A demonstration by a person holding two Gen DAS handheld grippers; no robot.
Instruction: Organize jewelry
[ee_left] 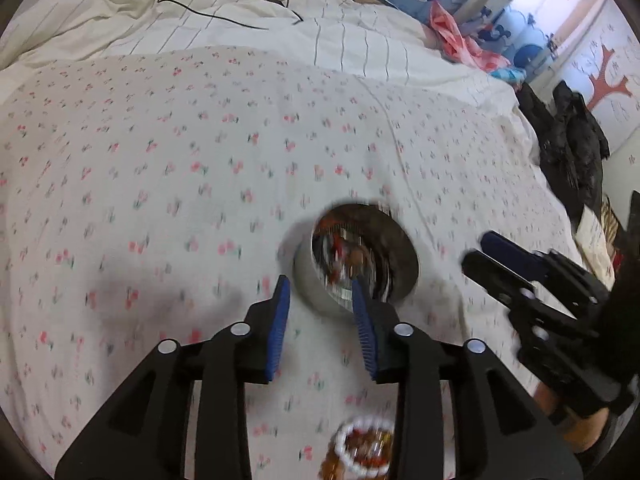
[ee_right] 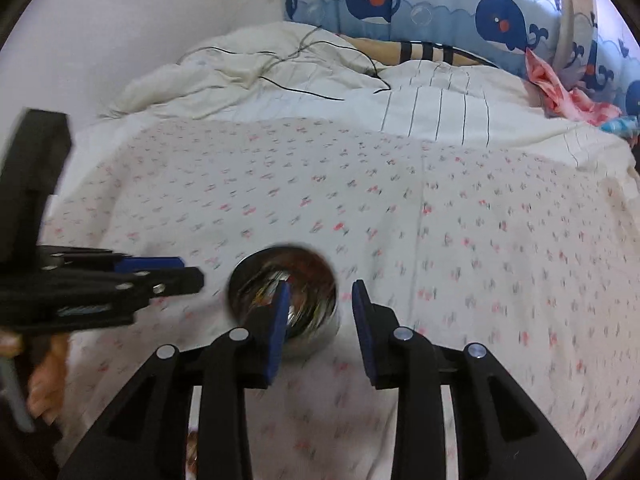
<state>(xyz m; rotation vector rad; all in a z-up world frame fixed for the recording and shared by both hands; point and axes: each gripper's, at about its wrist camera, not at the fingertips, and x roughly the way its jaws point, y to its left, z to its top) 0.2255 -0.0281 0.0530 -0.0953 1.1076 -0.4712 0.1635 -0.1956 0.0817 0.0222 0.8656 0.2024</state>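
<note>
Round shiny metal bowl [ee_left: 362, 258] set on a floral cotton bedsheet [ee_left: 168, 168] – blurred beads seen inside, 2 black grippers held over it, left gripper [ee_left: 320, 296] and right gripper [ee_right: 320, 296] parted, nothing gripped, white beaded bracelet [ee_left: 362, 450] lying nearer – blue ribbed pads [ee_left: 280, 328].

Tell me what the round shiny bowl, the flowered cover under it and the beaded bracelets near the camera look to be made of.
Round shiny bowl: likely polished metal, since its wall mirrors its surroundings. Flowered cover: woven cloth, matte, lying in soft creases. Beaded bracelets: white opaque beads and amber, glassy-looking ones, plastic or glass; blur leaves it open.
</note>
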